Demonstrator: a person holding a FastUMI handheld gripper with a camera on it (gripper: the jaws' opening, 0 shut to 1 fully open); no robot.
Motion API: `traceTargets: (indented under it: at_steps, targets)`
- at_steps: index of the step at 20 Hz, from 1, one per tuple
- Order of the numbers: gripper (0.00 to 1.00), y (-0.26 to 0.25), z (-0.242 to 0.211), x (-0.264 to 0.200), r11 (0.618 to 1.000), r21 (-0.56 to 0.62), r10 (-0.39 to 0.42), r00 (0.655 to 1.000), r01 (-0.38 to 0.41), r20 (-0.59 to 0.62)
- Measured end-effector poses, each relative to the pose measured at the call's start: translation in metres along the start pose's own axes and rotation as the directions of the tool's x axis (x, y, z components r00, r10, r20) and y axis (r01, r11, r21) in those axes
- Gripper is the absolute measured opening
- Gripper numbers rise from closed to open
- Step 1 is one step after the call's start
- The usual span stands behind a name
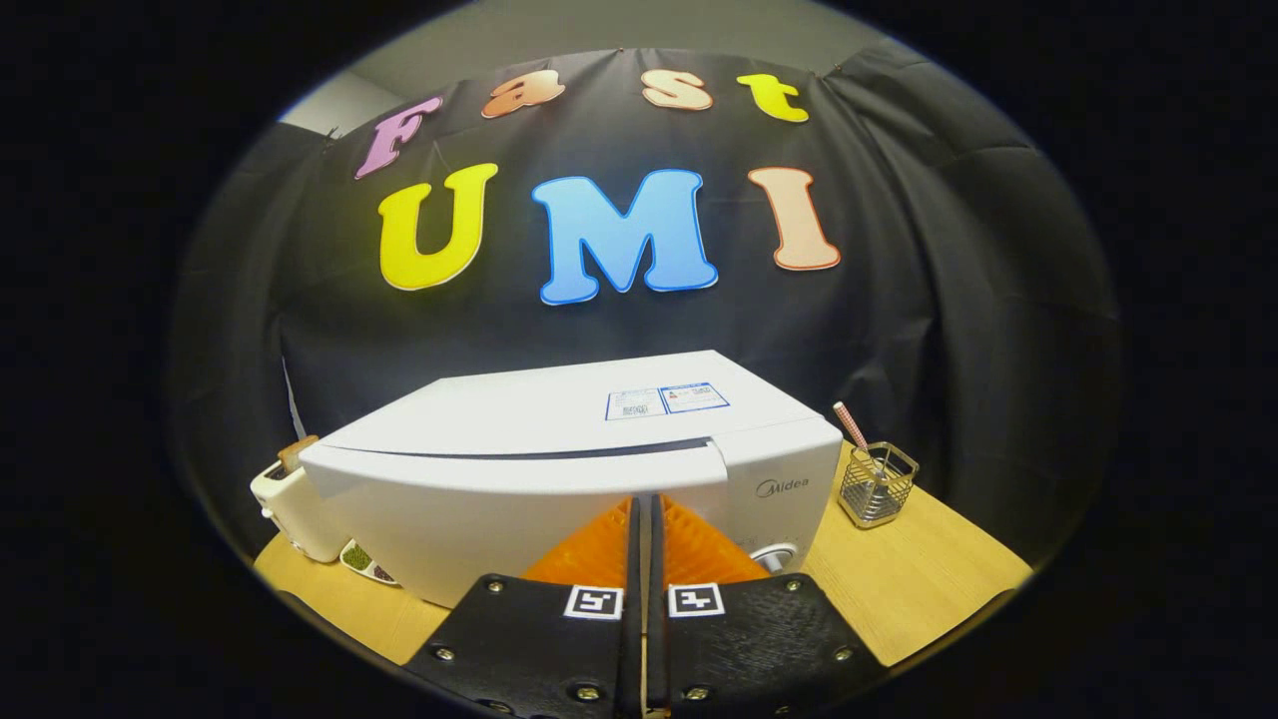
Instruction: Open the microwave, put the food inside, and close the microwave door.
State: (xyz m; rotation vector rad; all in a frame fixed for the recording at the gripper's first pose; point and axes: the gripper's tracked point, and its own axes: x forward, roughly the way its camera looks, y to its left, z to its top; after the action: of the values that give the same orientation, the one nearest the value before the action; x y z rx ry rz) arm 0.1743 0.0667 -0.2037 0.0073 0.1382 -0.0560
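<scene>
A white microwave [559, 469] stands on the wooden table [929, 589], right in front of me. Its door [479, 519] faces me, and a thin dark gap runs along the door's top edge where it meets the body. My gripper [644, 499] is shut, the two fingers pressed together with nothing between them. Their tips are at the door's front face near its right end, beside the control panel [784, 499]; I cannot tell if they touch it. The inside of the microwave is hidden.
A white toaster [285, 504] with a bread slice [297, 451] stands left of the microwave. A small dish [364, 561] with green bits lies in front of it. To the right stands a wire holder [877, 486] with a striped straw [851, 424].
</scene>
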Motion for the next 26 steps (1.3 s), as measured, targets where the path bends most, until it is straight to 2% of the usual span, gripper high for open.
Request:
traceTargets:
  at_steps: [4,5,7,9,12,14,15,16,17,18,19,23,26]
  targets:
    - [0.02,-0.005,0.003,0.014,1.000,0.031,0.007,1.000,-0.007,-0.010]
    - [0.05,-0.004,0.001,0.013,1.000,0.025,0.016,1.000,-0.015,-0.012]
    - [0.04,-0.005,0.002,0.015,0.999,-0.038,0.025,1.000,-0.025,0.006]
    - [0.03,-0.003,0.004,0.013,0.998,-0.052,0.042,0.999,-0.041,0.007]
    - [0.11,0.004,0.009,0.008,0.996,-0.027,0.083,0.997,-0.083,0.000]
    - [0.29,0.003,0.019,-0.002,0.997,-0.035,0.076,0.997,-0.075,0.016]
    - [0.46,0.003,0.024,-0.012,0.997,-0.042,0.071,0.997,-0.070,0.017]
    - [0.56,0.006,0.031,-0.020,0.997,-0.035,0.070,0.997,-0.069,0.026]
    - [0.83,0.007,0.044,-0.034,0.998,-0.026,0.060,0.997,-0.059,0.044]
    - [0.94,0.007,0.058,-0.049,0.998,-0.017,0.054,0.997,-0.053,0.062]
    - [0.98,0.010,0.074,-0.066,0.999,-0.011,0.054,0.996,-0.053,0.077]
    - [0.98,0.025,0.159,-0.132,0.994,-0.041,0.107,0.984,-0.103,0.145]
    - [0.98,0.026,0.217,-0.171,0.995,-0.013,0.101,0.980,-0.100,0.172]
